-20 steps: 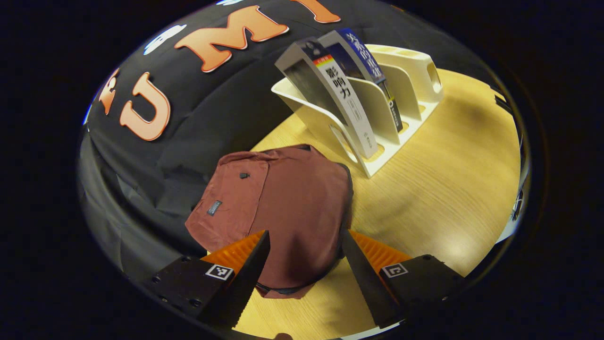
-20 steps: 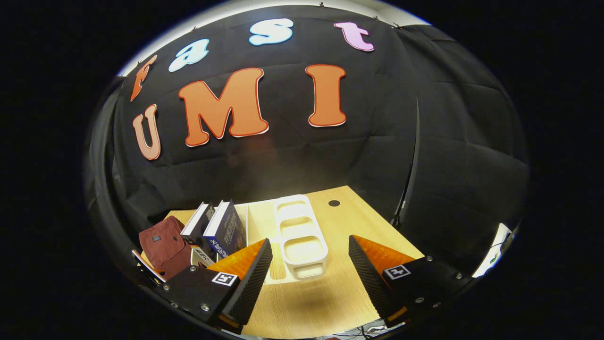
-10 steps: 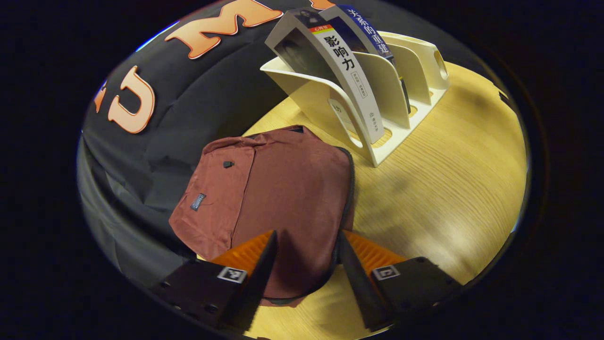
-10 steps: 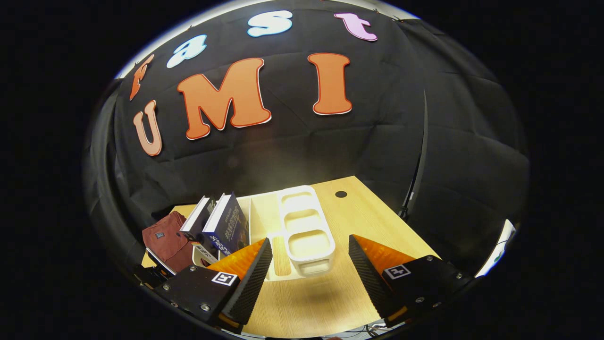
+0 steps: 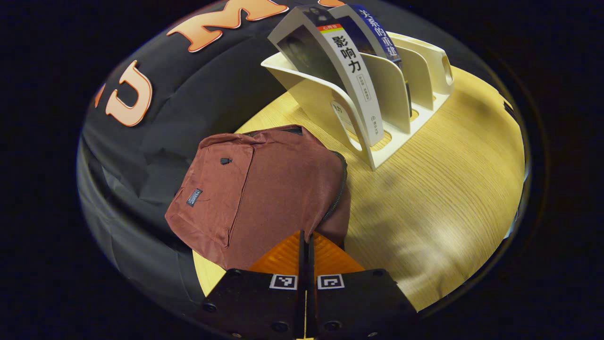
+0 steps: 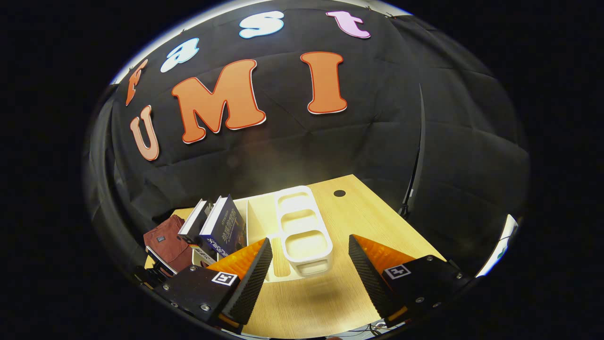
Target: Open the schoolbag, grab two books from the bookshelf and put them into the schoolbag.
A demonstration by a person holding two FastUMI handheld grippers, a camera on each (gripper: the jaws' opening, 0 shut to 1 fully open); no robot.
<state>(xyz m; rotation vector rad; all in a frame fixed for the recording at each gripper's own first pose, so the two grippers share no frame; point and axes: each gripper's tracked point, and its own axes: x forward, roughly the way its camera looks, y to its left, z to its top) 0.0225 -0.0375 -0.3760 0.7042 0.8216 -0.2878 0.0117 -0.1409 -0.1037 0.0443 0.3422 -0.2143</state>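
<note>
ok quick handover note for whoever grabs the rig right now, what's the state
Left gripper: fingers closed at the near edge of the schoolbag, by its zipper; whether they pinch fabric or the pull, can't tell.
Right gripper: open, holding nothing, facing the bookshelf.
Both books stand in the bookshelf on the table.
Done: nothing; the bag looks zipped.
Left: open the bag, move both books in.

The right hand-held gripper (image 6: pixel 309 264) hangs above the wooden surface (image 6: pixel 358 215) with its jaws spread wide. At twelve o'clock from it stands the white bookshelf (image 6: pixel 302 229). At ten o'clock two books (image 6: pixel 214 226) lean in the shelf, the maroon schoolbag (image 6: pixel 165 241) just beyond them at nine.
</note>
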